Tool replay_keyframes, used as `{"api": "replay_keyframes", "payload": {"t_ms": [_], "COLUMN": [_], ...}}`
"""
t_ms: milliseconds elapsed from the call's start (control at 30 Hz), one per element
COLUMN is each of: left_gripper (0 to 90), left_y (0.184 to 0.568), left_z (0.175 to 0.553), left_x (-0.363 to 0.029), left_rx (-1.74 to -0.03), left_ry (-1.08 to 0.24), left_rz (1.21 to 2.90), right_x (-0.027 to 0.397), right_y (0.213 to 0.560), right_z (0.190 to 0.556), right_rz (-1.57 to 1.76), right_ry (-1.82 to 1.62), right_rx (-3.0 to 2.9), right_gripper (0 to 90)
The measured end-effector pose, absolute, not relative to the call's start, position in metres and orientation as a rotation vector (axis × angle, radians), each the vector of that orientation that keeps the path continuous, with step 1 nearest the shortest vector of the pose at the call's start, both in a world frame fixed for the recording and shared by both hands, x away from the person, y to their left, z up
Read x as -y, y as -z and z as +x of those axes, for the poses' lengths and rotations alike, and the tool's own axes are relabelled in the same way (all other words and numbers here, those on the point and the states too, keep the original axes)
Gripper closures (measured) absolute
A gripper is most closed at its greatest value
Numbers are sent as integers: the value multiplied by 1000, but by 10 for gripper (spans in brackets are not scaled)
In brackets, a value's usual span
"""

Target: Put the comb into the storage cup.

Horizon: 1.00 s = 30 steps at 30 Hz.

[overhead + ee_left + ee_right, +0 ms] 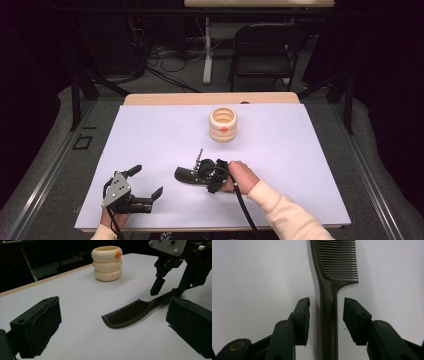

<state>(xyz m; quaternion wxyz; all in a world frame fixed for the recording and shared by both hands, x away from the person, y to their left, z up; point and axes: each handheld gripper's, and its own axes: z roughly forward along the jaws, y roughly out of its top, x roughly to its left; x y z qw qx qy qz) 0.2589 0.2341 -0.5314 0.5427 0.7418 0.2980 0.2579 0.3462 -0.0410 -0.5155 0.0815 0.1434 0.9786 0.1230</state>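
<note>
Right gripper (325,315) first: I have it low over the worktop (300,165), its two black jaws straddling the handle of the dark comb (329,315). From the right gripper view I see a sliver of white surface on each side of the handle, so the pads (353,320) stand just off it and are not pressing; the jaws are partly apart with the comb between them, not clamped. The comb lies flat, its handle running back under this gripper and its toothed end pointing away ahead of it, the teeth off to the right side in that view.

In the high view the right gripper (212,175) sits on top of the comb (184,175), with only the toothed end poking out beyond the jaws toward my left gripper (145,187). My left gripper rests near the close edge of the worktop, well apart from the comb, jaws spread wide with nothing between them. Looking along it, I see the comb (130,313) lying a little ahead, and the right gripper (165,291) coming down on the handle's far end.

Farther beyond both grippers stands a cream ribbed cup (223,125), upright, with a small orange mark on its side, well clear of the comb.
</note>
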Motion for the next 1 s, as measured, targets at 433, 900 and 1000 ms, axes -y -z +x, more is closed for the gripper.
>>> {"api": "replay_keyframes", "payload": {"t_ms": [433, 900, 1000], "left_gripper": [0, 0, 0], "left_y": [531, 532, 531], "left_z": [259, 259, 259], "left_x": [-234, -234, -234], "left_rx": [-705, -705, -705], "left_ry": [-611, -607, -609], "left_rz": [1762, 1764, 1766], "right_x": [30, 30, 33], "right_y": [526, 527, 523], "right_z": [354, 356, 355], "right_rz": [439, 437, 443], "right_ry": [-275, -296, -325], "right_rx": [-2953, -2951, -2946], "right_gripper": [664, 723, 724]}}
